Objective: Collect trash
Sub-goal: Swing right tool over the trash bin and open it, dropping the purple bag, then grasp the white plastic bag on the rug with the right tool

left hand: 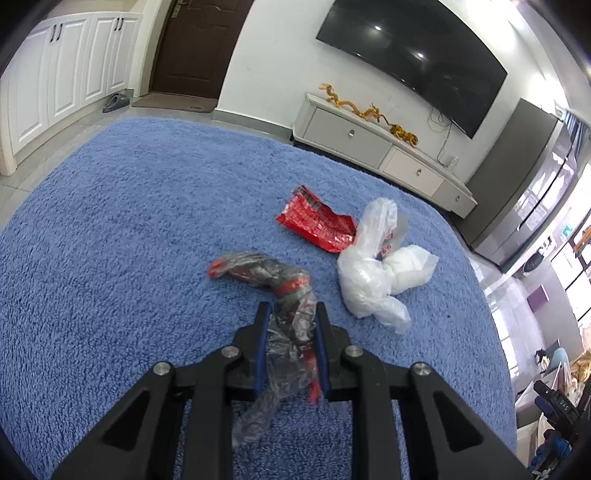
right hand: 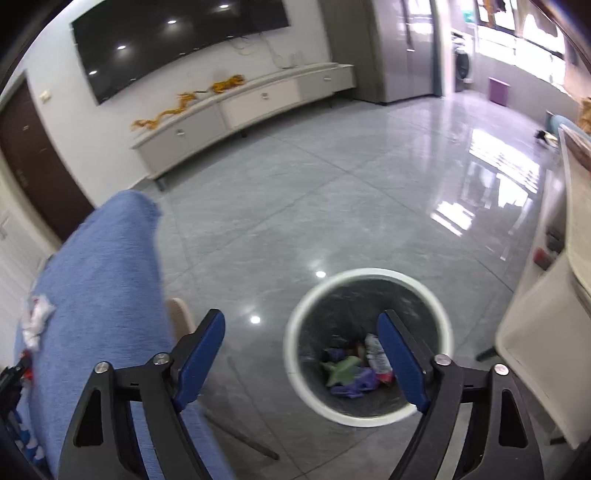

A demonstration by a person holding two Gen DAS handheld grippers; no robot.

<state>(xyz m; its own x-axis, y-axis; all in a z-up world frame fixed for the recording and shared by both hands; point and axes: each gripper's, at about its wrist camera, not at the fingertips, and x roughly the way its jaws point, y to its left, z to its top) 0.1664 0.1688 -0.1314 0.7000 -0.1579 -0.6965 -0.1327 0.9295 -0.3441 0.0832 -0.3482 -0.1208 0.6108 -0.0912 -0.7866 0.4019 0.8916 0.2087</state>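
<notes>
The left gripper (left hand: 291, 314) pinches the limp, feather-light clear wrapper (left hand: 284, 314) mid-length, while the right gripper (right hand: 301, 332) gapes empty over the bin (right hand: 369, 419).

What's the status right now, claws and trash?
Left claw shut on crumpled clear wrapper over blue rug. Right claw open, empty, above trash bin. Red wrapper, white bag still on rug. Nothing blocking.

Bright daylight room, heavy fisheye warp, dark corners.

Strong glare off the glossy floor tiles (right hand: 480, 192) by the blown-out windows (right hand: 532, 33), ceiling spots mirrored in the TV (left hand: 417, 62). Left view mostly crisp; right view smeared, worst on the blue cloth (right hand: 103, 280).
</notes>
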